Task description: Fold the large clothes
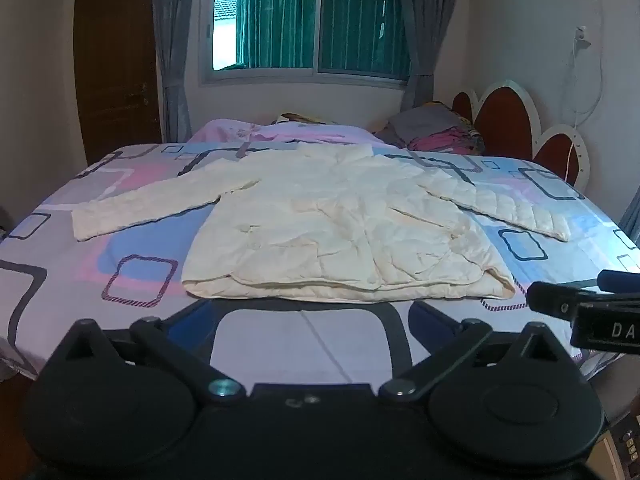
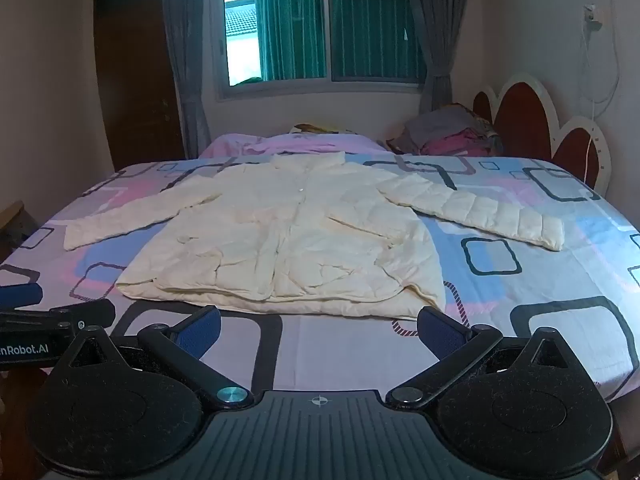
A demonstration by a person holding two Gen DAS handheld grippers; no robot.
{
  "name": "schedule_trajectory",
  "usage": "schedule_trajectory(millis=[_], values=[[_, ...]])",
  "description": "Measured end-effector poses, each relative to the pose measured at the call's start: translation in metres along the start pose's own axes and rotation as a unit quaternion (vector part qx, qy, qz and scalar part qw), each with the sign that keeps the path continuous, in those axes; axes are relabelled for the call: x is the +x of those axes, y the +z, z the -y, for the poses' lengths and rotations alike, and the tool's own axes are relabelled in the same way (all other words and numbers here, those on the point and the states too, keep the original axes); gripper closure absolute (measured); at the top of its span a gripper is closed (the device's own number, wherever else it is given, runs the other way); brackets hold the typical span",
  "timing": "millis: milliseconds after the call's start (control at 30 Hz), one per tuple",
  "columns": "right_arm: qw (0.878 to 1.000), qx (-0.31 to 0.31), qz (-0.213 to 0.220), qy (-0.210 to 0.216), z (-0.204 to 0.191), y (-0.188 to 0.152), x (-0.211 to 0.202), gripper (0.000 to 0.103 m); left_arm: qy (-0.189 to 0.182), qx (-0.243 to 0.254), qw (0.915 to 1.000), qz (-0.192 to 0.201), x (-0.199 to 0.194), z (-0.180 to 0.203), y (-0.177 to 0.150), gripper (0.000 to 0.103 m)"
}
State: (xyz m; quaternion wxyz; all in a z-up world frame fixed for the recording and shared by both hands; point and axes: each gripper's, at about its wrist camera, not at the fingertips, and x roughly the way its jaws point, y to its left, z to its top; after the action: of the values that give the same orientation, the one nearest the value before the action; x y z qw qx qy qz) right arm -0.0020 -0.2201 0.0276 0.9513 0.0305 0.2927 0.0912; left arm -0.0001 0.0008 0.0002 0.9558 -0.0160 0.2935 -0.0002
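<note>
A cream quilted jacket (image 1: pixel 328 224) lies flat on the bed, front up, both sleeves spread out to the sides. It also shows in the right wrist view (image 2: pixel 288 236). My left gripper (image 1: pixel 308 316) is open and empty, just short of the jacket's hem near the bed's front edge. My right gripper (image 2: pixel 320 324) is open and empty, also just short of the hem, to the right of the left one. The right gripper's body shows at the right edge of the left wrist view (image 1: pixel 592 308).
The bed (image 1: pixel 60 264) has a sheet with blue, pink and grey squares. A pile of folded clothes (image 1: pixel 436 132) and a pink blanket (image 1: pixel 256 132) lie at the far side. A red and white headboard (image 1: pixel 516 120) stands at the right. A window (image 1: pixel 304 20) and a door (image 1: pixel 116 60) are behind.
</note>
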Motion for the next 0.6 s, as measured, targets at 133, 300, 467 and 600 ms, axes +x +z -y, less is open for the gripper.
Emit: schedule_trajectory(millis=[133, 300, 467, 600], values=[[1.0, 0.002, -0.002, 0.001, -0.0011, 0.0005, -0.0002, 0.0, 0.006, 0.005, 1.0, 0.003, -0.0019, -0.0012, -0.0003, 0.0], [1.0, 0.001, -0.001, 0.001, -0.0027, 0.0009, -0.0015, 0.0, 0.012, 0.005, 0.9999, 0.001, -0.0025, -0.0002, -0.0016, 0.0], [1.0, -0.001, 0.0, 0.0, -0.0049, 0.001, -0.002, 0.0, 0.014, 0.005, 0.9999, 0.001, -0.0037, 0.002, -0.002, 0.0], [1.0, -0.001, 0.0, 0.0, -0.0063, 0.0013, -0.0025, 0.0, 0.013, 0.003, 0.9999, 0.001, -0.002, 0.0018, -0.0007, 0.0]])
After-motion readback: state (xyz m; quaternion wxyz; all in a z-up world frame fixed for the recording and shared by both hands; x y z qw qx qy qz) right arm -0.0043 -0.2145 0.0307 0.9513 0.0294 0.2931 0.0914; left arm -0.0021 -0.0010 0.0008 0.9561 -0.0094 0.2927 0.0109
